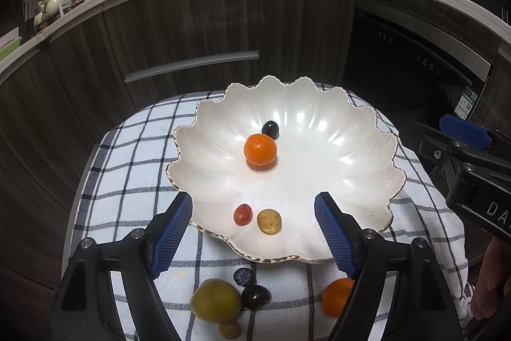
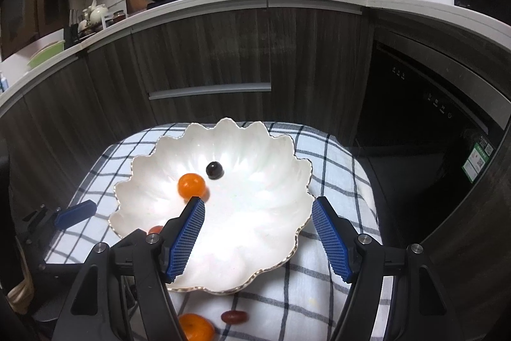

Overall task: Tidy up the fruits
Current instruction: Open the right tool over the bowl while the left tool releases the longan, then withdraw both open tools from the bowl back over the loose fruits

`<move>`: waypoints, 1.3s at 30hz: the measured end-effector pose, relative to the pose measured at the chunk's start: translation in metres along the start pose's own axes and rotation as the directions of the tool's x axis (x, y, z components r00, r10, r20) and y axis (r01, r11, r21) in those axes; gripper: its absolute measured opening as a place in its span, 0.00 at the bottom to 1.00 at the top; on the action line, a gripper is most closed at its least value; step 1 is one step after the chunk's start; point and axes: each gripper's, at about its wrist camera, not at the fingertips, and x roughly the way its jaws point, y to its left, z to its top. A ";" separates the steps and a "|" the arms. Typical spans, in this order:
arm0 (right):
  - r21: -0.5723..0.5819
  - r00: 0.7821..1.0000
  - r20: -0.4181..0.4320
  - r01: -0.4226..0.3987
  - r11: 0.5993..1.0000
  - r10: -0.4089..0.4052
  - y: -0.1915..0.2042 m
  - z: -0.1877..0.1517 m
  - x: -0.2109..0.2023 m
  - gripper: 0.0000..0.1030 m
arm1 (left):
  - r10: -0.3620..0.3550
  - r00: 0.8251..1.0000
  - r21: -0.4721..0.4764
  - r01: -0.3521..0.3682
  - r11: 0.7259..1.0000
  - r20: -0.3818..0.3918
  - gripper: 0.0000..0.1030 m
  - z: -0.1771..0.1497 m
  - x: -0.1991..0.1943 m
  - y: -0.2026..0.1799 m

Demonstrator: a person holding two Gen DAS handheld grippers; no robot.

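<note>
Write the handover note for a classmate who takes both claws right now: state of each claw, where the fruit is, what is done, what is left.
Left claw: open, empty, over the near rim of the dish.
Right claw: open, empty, over the dish.
Done: four fruits in the dish: orange, dark grape, red tomato, yellow grape.
Left: the fruits on the checked cloth near you, including a green fruit and a second orange.

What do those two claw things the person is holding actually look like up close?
Each claw is a black plastic frame that splits into two angled fingers, fastened with round silver bolts. The left claw and right claw both carry bright blue pads with a fine ribbed, grid-like texture on their inner faces. White letters are printed on the right claw's black body, partly cut off. No cables show.
</note>
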 end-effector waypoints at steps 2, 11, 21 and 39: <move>-0.001 1.000 0.005 0.001 1.000 -0.001 0.001 0.000 -0.004 0.69 | 0.001 1.000 -0.003 -0.001 1.000 0.006 0.76 -0.001 -0.004 0.001; -0.008 0.999 0.025 0.027 1.000 -0.027 0.005 -0.001 -0.020 0.69 | 0.004 1.000 -0.011 -0.004 1.000 0.029 0.76 -0.003 -0.021 0.006; 0.002 0.997 0.050 0.061 0.998 -0.061 0.008 -0.004 -0.035 0.79 | 0.010 0.999 -0.011 -0.010 1.000 0.052 0.79 -0.010 -0.035 0.011; 0.001 0.997 0.056 0.053 0.999 -0.053 0.028 -0.026 -0.050 0.79 | 0.030 0.997 -0.028 -0.028 0.999 0.066 0.79 -0.036 -0.055 0.030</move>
